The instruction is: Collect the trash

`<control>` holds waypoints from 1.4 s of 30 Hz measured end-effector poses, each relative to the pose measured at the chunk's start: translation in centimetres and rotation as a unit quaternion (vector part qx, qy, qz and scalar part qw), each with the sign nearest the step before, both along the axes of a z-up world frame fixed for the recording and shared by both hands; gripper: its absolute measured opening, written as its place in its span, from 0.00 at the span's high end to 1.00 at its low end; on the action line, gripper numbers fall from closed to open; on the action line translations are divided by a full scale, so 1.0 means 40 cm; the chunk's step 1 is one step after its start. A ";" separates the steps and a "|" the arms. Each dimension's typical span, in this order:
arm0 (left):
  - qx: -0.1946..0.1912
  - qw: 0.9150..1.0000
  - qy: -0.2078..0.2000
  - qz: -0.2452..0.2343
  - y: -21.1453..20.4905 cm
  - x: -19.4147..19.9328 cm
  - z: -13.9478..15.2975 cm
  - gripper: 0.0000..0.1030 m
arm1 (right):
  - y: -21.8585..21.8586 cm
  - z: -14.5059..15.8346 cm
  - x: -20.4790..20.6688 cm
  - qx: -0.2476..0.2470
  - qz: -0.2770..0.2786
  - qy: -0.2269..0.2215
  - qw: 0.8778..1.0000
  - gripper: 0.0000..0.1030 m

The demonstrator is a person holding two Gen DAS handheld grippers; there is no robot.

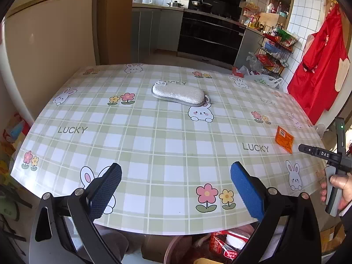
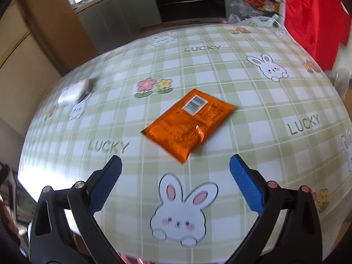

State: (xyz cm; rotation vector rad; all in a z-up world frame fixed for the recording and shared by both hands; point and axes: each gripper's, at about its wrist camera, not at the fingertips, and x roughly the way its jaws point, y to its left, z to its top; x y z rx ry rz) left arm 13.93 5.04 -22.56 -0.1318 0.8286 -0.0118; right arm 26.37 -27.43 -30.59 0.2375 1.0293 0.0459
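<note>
Left claw (image 1: 176, 177): held level above the near edge of the desk (image 1: 167, 145), pointing across it toward the far edge. Jaws spread wide, blue pads (image 1: 247, 190) empty. Nothing lies between them but the checked cloth.

Right claw (image 2: 175, 169): over the near edge of the desk, tilted down at the surface. Jaws spread wide, nothing gripped. In the left wrist view the right claw's body (image 1: 323, 154) shows at the right edge of the desk, with the person's right hand (image 1: 340, 189) wrapped round its handle.

Task item: orange wrapper (image 2: 189, 124), flat on the desk, barcode side up, lying diagonally. It sits just ahead of the right claw, its near corner close to the line between the two pads but not touching either. In the left wrist view the same wrapper (image 1: 284, 139) lies near the right edge of the desk, beside a printed "LUCKY".

Other item: grey-white sponge (image 1: 178, 93), flat near the middle of the far half of the desk, well apart from the wrapper. Blurred in the right wrist view.

Room: open cloth between left claw and sponge. Open cloth all round the wrapper. White plastic bag (image 1: 265, 81) at the far right corner. A red garment (image 1: 319, 74) hangs beyond the right edge.
</note>
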 end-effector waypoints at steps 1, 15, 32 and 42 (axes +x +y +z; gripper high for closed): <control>0.000 1.000 0.001 -0.001 -0.003 0.010 -0.005 0.06 | -0.004 -0.011 0.015 0.005 -0.013 0.002 1.000 0.13; -0.036 0.999 0.009 0.008 -0.016 0.140 -0.041 0.06 | 0.018 -0.081 0.115 -0.037 -0.122 0.016 0.992 0.58; -0.092 0.995 0.026 -0.006 -0.043 0.271 -0.062 0.11 | 0.111 0.037 0.067 0.020 -0.068 -0.089 0.993 0.82; -0.114 0.990 0.073 0.029 0.032 0.575 -0.106 0.29 | 0.085 0.052 0.074 0.042 -0.060 -0.098 0.992 0.82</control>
